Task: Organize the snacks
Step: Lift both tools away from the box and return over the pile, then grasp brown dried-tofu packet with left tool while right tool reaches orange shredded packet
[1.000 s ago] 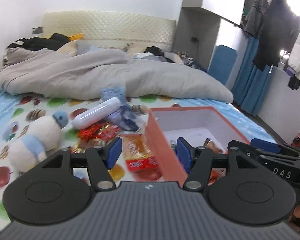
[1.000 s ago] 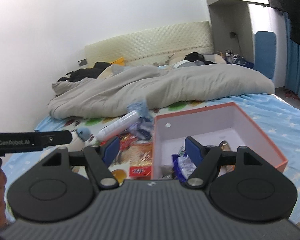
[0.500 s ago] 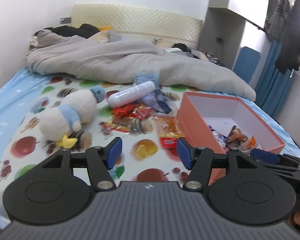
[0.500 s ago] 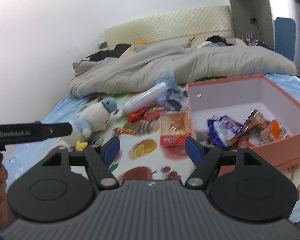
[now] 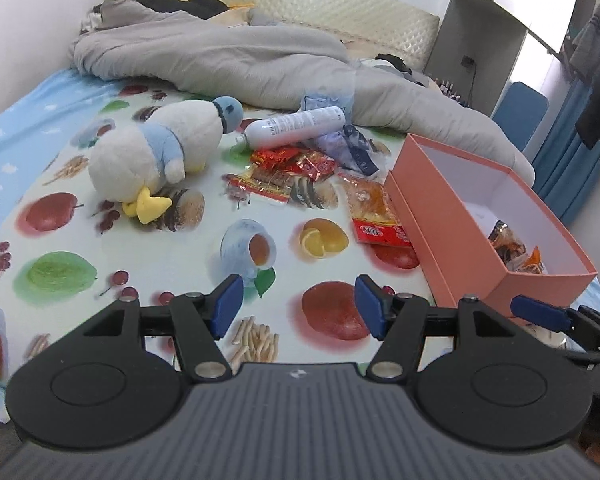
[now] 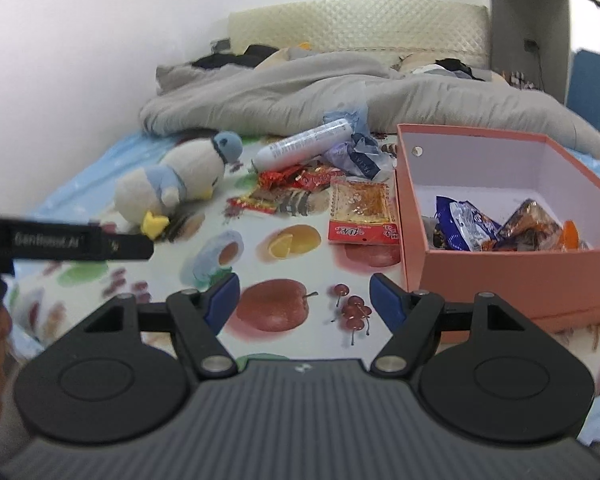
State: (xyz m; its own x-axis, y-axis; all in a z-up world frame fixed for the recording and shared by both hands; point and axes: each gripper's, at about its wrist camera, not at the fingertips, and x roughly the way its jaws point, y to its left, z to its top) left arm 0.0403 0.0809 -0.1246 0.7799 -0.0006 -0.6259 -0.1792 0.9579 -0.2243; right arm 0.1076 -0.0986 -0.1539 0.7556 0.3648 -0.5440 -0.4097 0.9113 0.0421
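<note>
Fingers of the left gripper [image 5: 298,306] stand wide apart and empty above the fruit-printed bed sheet [image 5: 100,240], its blue pads [image 5: 228,304] holding nothing. The right gripper [image 6: 304,302] is likewise spread wide with nothing between its pads [image 6: 382,300], poised over a printed apple near the bed's front edge. Just beyond, an orange snack packet [image 6: 360,212] with a red band lies flat on the sheet, touching the left wall of a pink box [image 6: 500,272] that sits toward the bed's right edge. Inside the box rest a blue-and-white wrapper [image 6: 460,224] and orange-brown wrappers [image 6: 532,224]. Farther back, red snack packets [image 5: 292,164] lie heaped in the middle of the bed, with a white bottle [image 5: 296,126] on its side behind them and a crumpled blue bag [image 5: 352,148] beside it. A stuffed penguin [image 5: 160,148] lies to the left of the heap. A gray duvet [image 5: 260,60] is bunched along the head of the bed.
</note>
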